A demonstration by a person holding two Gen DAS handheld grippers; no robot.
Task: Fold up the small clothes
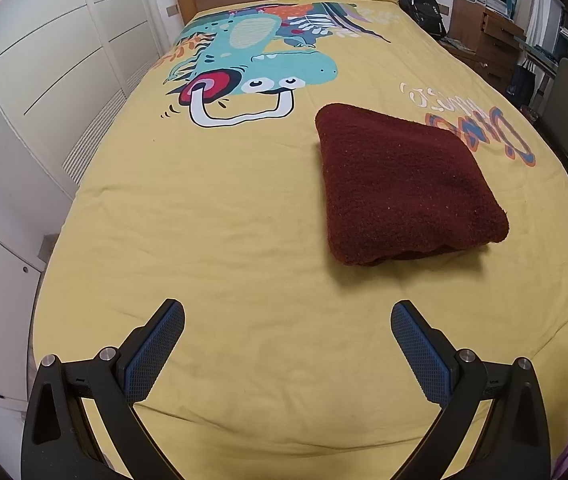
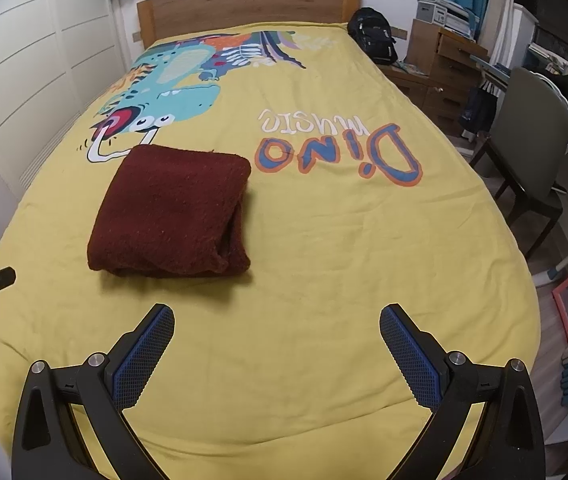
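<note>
Dark red fleecy garment (image 1: 404, 184) lies on the yellow dinosaur-print bed cover (image 1: 220, 216), already squared into a thick folded bundle. Layered open edges show along its near and right sides in the right wrist view.

Left hand-held gripper (image 1: 288, 344): jaws spread wide, nothing between the blue pads (image 1: 152, 352). Garment sits at about 1 o'clock from it, well apart.

Right hand-held gripper (image 2: 276, 348): likewise wide open and empty. Garment (image 2: 172, 212) at about 11 o'clock, near but not touching.

Judgement: folding of this piece looks complete or nearly so; step in hand is release and back-off. Next move probably calls for either a final tidy of the loose right edge or fetching another item; none is visible on the bed.
</note>
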